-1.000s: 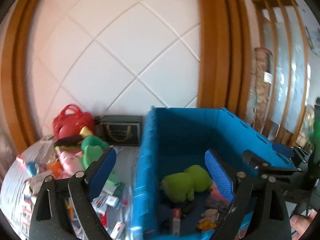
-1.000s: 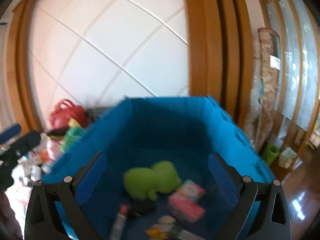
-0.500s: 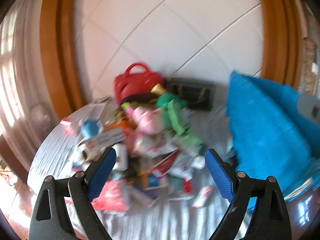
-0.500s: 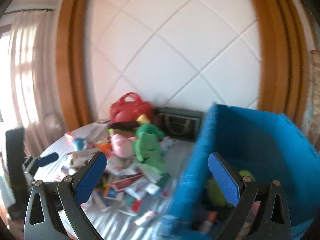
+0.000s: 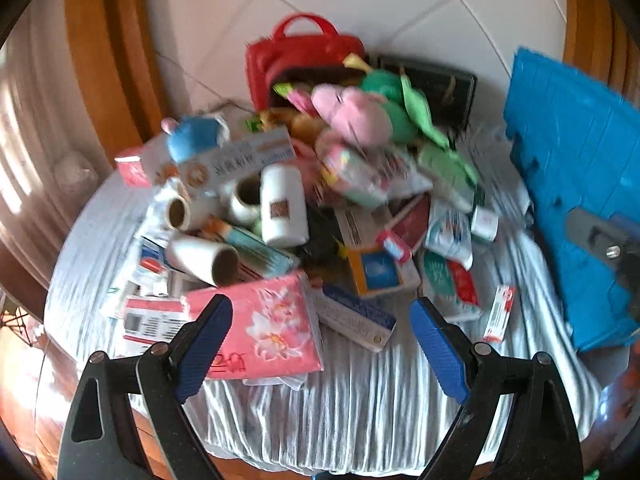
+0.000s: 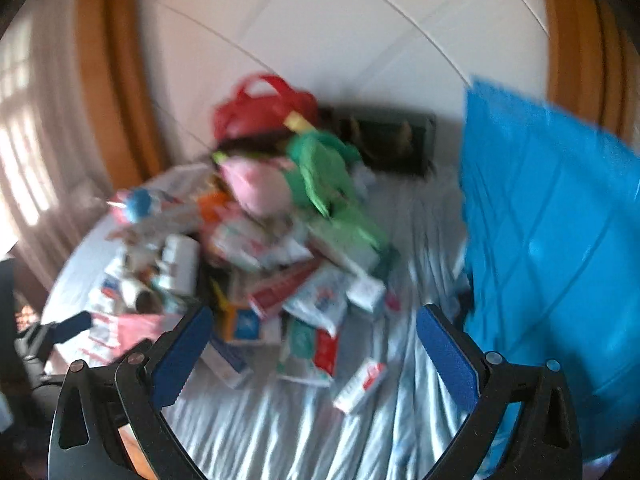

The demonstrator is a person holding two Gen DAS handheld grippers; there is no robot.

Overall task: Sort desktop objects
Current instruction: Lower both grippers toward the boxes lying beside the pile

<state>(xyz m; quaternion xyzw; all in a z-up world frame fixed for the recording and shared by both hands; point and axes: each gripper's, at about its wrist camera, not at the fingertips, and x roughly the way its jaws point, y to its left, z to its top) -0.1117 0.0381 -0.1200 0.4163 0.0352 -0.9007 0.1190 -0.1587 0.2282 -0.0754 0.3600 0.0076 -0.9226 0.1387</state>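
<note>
most of the sorting looks undone: the heap of boxes, tubes and plush toys (image 5: 320, 200) sits beside the blue plastic crate (image 5: 580, 184), while left gripper (image 5: 320, 344) and right gripper (image 6: 316, 356) gape wide, holding nothing.

Print shows on the long white box (image 5: 240, 160) and pink packet (image 5: 264, 332), too blurred to read.
</note>
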